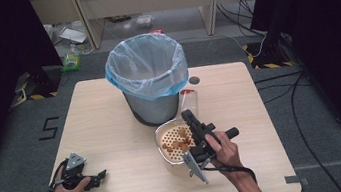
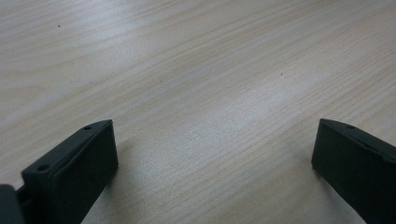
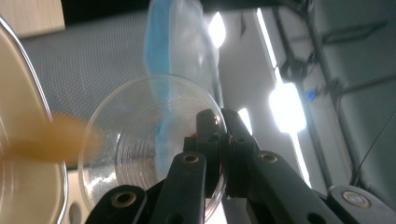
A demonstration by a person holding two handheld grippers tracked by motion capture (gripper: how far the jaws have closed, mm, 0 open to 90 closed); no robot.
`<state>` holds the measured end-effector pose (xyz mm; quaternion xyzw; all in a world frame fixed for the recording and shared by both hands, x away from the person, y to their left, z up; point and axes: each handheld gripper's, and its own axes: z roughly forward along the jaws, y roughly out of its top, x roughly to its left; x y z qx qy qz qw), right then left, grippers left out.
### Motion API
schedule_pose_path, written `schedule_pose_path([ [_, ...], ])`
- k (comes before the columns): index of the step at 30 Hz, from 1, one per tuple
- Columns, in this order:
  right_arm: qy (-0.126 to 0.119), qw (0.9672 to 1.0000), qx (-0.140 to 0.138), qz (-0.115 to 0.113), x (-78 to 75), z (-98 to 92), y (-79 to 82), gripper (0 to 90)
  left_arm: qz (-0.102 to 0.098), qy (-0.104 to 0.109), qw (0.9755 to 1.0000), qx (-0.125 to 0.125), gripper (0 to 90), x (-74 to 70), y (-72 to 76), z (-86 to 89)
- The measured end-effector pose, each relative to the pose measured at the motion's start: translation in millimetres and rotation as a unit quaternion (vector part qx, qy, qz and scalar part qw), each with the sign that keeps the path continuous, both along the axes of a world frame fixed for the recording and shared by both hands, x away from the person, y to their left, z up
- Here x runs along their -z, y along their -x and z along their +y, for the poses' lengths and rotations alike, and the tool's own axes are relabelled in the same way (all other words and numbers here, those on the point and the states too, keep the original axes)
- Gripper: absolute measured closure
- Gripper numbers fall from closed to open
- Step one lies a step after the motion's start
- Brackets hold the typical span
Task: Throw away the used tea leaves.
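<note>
A clear plastic cup (image 1: 190,101) is tipped on its side between the bin and a white perforated bowl (image 1: 165,156) that holds brown pieces (image 1: 176,140). My right gripper (image 1: 188,115) is shut on the cup's rim; in the right gripper view the jaws pinch the rim of the cup (image 3: 144,135), one inside and one outside. A blurred orange-brown piece (image 3: 53,140) shows beside the cup, over the bowl (image 3: 23,191). My left gripper (image 1: 97,178) lies on the table at the front left, open (image 2: 212,154) with bare wood between its jaws.
A grey bin (image 1: 152,106) lined with a pale blue bag (image 1: 147,69) stands at the table's (image 1: 108,135) middle back, just behind the cup. The bag (image 3: 168,32) also looms past the cup. Cables and floor clutter lie beyond the table.
</note>
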<state>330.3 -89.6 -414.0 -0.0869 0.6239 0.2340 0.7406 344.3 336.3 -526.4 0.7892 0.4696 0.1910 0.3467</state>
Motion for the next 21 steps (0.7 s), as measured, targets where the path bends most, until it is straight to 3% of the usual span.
schedule_pose_path([
  [3, -0.013, 0.9999, -0.010, 0.004, -6.1, 3.4, 4.2, 87.3, 0.001, -0.001, 1.0000, 0.001, 0.0, -0.1, -0.1, 0.2],
  [6, -0.049, 0.9981, -0.016, 0.033, -12.0, 4.3, 2.7, 87.2, 0.000, -0.001, 1.0000, 0.001, 0.0, -0.1, 0.0, 0.2],
  [7, -0.057, 0.9973, -0.015, 0.044, -14.8, 4.3, 2.7, 87.1, 0.000, -0.001, 1.0000, 0.001, 0.0, -0.1, 0.0, 0.2],
  [9, -0.094, 0.9925, -0.017, 0.077, -20.4, 2.1, -0.1, 87.1, 0.000, -0.001, 1.0000, 0.001, 0.0, -0.1, 0.0, 0.2],
  [12, -0.151, 0.9803, -0.016, 0.127, -27.8, -5.5, -6.1, 86.9, 0.000, -0.002, 1.0000, 0.001, 0.0, -0.1, -0.1, 0.2],
  [15, -0.207, 0.9629, -0.017, 0.172, -32.7, -16.0, -13.9, 86.8, 0.002, -0.002, 1.0000, -0.001, 0.0, -0.3, -0.5, 0.0],
  [18, -0.252, 0.9440, -0.019, 0.212, -35.1, -24.9, -20.7, 86.8, 0.001, -0.003, 1.0000, -0.001, 0.0, -0.3, -1.0, -0.1],
  [19, -0.267, 0.9362, -0.021, 0.227, -35.9, -27.4, -23.3, 86.8, 0.001, -0.003, 1.0000, -0.001, 0.0, -0.3, -0.9, -0.1],
  [20, -0.267, 0.9362, -0.021, 0.227, -35.9, -27.4, -23.3, 86.8, 0.001, -0.003, 1.0000, -0.001, 0.0, -0.3, -0.9, -0.1],
  [21, -0.297, 0.9209, -0.023, 0.251, -37.4, -32.8, -28.0, 86.8, 0.001, -0.003, 1.0000, -0.001, 0.0, -0.3, -0.9, -0.1],
])
